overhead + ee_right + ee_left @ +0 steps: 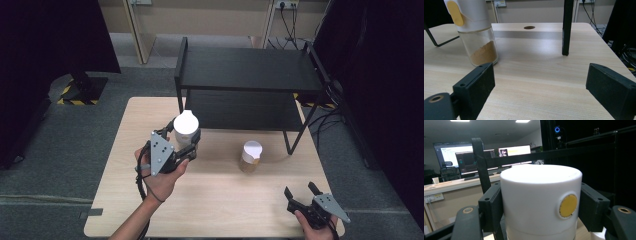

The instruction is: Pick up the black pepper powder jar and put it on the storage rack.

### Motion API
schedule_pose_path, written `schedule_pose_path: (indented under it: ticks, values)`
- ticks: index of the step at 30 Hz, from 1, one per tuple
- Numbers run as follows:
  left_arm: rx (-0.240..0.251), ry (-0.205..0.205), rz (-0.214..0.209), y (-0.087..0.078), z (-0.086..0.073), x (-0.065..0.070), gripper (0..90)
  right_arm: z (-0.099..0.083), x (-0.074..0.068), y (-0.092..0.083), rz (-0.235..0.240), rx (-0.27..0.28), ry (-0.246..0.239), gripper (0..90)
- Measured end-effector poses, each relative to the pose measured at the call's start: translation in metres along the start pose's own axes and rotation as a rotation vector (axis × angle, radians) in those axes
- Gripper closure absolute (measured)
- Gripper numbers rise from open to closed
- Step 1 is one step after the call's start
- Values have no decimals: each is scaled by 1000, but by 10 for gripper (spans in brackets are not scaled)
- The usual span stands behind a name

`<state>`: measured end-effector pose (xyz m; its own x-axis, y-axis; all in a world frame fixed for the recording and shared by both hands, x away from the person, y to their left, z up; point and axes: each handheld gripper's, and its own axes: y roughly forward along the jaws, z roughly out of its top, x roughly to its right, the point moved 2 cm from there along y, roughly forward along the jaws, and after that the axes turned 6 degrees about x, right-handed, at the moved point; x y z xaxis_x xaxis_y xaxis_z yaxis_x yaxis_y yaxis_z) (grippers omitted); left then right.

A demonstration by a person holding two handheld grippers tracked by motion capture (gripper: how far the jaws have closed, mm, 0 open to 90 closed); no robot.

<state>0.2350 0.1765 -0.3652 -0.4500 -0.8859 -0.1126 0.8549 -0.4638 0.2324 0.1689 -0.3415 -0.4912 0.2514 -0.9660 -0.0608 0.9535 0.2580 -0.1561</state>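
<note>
Near right: right gripper (304, 194) resting low by the table (215, 215) edge, jaws spread wide, nothing between. Left of centre: left gripper (192, 146) clenched on the white lid of a jar (186, 129), apparently held just clear of the wood. Risk: grip on the cap alone, so possible slip or tilt. Middle: second jar (250, 156) of brown powder standing upright, easy to knock in passing. Far: black shelf (247, 70), its front rail a likely snag on the way in.
</note>
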Motion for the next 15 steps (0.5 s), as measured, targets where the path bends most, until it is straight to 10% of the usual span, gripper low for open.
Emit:
schedule_pose_path:
  ticks: [15]
  values:
    - [37,5,13,23,25,2,307,0,0,0,2,1,2,88]
